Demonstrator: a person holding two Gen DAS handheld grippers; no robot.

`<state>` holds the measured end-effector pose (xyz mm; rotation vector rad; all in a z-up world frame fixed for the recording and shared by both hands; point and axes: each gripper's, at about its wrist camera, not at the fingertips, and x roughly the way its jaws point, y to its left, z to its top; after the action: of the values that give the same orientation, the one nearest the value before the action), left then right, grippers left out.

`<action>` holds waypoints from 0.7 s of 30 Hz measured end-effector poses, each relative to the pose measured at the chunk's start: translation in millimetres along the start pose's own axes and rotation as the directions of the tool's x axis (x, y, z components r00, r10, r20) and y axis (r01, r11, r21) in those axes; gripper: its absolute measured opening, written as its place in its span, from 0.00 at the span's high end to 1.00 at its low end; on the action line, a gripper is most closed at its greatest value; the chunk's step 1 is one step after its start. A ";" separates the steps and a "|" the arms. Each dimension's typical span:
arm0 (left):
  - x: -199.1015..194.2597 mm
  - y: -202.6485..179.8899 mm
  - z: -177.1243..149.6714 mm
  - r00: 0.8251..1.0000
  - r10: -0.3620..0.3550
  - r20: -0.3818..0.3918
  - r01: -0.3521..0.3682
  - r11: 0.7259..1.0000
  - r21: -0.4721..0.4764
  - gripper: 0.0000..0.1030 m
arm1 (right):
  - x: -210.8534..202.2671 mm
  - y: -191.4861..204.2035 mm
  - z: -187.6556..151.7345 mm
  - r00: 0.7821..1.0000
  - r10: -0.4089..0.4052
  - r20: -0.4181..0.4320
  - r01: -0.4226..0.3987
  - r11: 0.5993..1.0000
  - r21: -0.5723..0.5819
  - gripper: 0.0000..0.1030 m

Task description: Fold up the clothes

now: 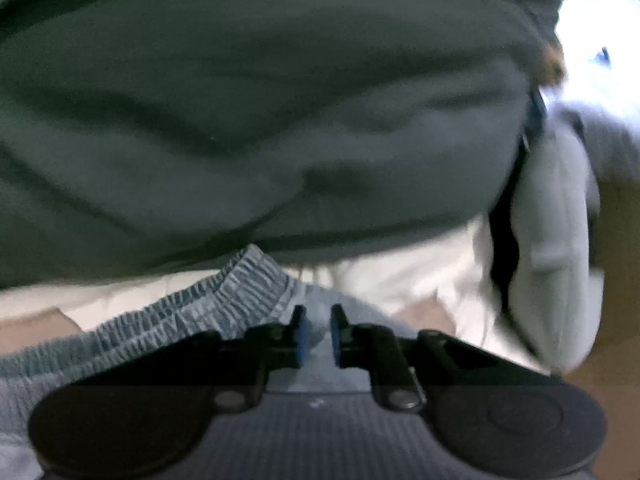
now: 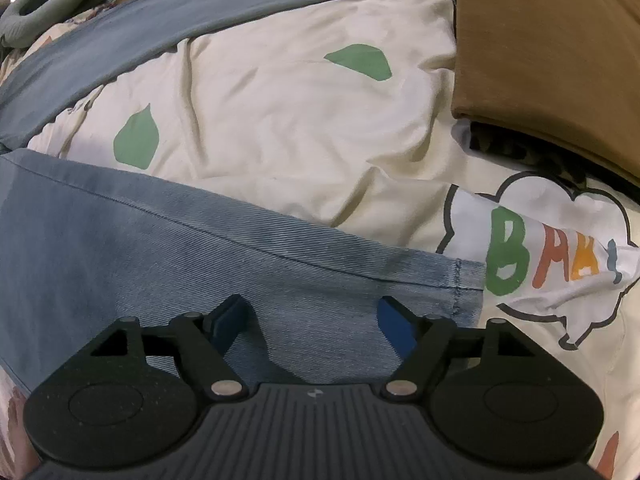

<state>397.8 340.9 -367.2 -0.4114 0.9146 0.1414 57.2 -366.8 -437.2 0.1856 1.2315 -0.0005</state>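
Light blue jeans lie on a cream bedsheet (image 2: 300,128). In the left wrist view their gathered elastic waistband (image 1: 224,292) runs from lower left to centre, and my left gripper (image 1: 318,336) is shut on denim just beside it, with the cloth pinched between the blue pads. In the right wrist view one jeans leg (image 2: 200,248) crosses the lower half and ends in a stitched hem (image 2: 464,284). My right gripper (image 2: 316,320) hovers over that leg near the hem, its jaws wide open and pressing on nothing. The other leg (image 2: 180,12) stretches across the top.
A person's dark green top (image 1: 260,100) fills the upper left wrist view. A pale grey object (image 1: 560,220) hangs at its right. A folded brown cloth (image 2: 540,60) lies at upper right on the bed. The sheet carries green leaves and a printed speech bubble (image 2: 552,248).
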 end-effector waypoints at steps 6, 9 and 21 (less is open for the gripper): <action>-2.0 -19.0 -14.3 0.998 0.070 0.012 -0.070 0.946 0.316 0.85 | 0.2 -0.1 0.1 1.000 0.007 0.000 -0.007 1.000 0.004 0.23; -0.4 -20.3 -20.8 0.995 0.091 0.029 -0.095 0.924 0.371 0.87 | 0.3 0.3 -0.9 1.000 0.005 0.002 -0.005 1.000 0.005 0.23; 27.7 -26.4 -29.2 0.989 0.144 0.043 -0.149 0.895 0.421 0.94 | -1.2 3.4 1.2 1.000 -0.002 -0.007 0.002 1.000 0.004 0.23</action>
<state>400.7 303.5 -397.4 0.0648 0.9369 0.0784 58.3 -363.7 -435.2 0.1883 1.2390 -0.0042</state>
